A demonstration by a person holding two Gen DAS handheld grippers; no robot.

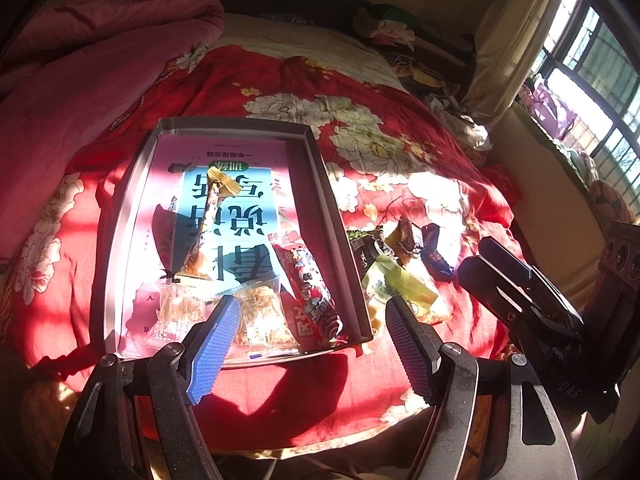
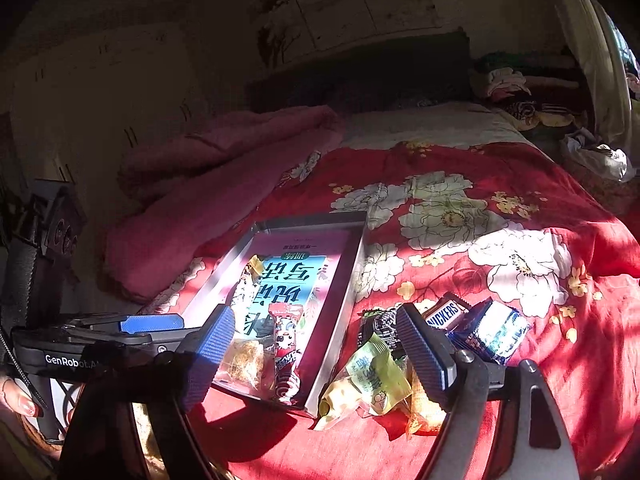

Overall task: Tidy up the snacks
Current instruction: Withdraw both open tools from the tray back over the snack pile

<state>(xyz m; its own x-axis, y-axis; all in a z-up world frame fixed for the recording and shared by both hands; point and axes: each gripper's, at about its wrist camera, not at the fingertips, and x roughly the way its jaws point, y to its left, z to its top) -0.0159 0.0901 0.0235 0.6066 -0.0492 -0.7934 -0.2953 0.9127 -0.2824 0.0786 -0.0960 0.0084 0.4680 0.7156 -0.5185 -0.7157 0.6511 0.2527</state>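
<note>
On the bed's red floral cover (image 1: pixel 280 92), I saw a shallow grey tray (image 1: pixel 316 168) lying with a pink and blue booklet (image 1: pixel 240 152) flat in its bottom. Several snacks already sat inside it: a long slim packet with a gold crimped end (image 1: pixel 208 216) lay lengthwise on the booklet, a red cartoon-printed packet (image 1: pixel 310 288) rested along the tray's right wall, and two clear packets of pale crumbly pieces (image 1: pixel 260 312) sat at the near edge.

Just outside the tray's right wall, a small heap of loose snacks waited on the cover: a yellow-green packet (image 2: pixel 372 376), a dark green-black packet (image 2: pixel 376 326), a Snickers bar (image 2: pixel 444 314) and a blue foil-wrapped bar (image 2: pixel 496 332), all touching or overlapping.

My left hand-held gripper (image 1: pixel 308 344) hovered over the tray's near right corner, its blue pads spread wide with nothing between them. My right hand-held gripper (image 2: pixel 316 348) hung over the gap between tray and heap, its pads likewise parted and empty. A pink quilt (image 1: pixel 80 60) lay bunched beyond the tray on the left.
</note>
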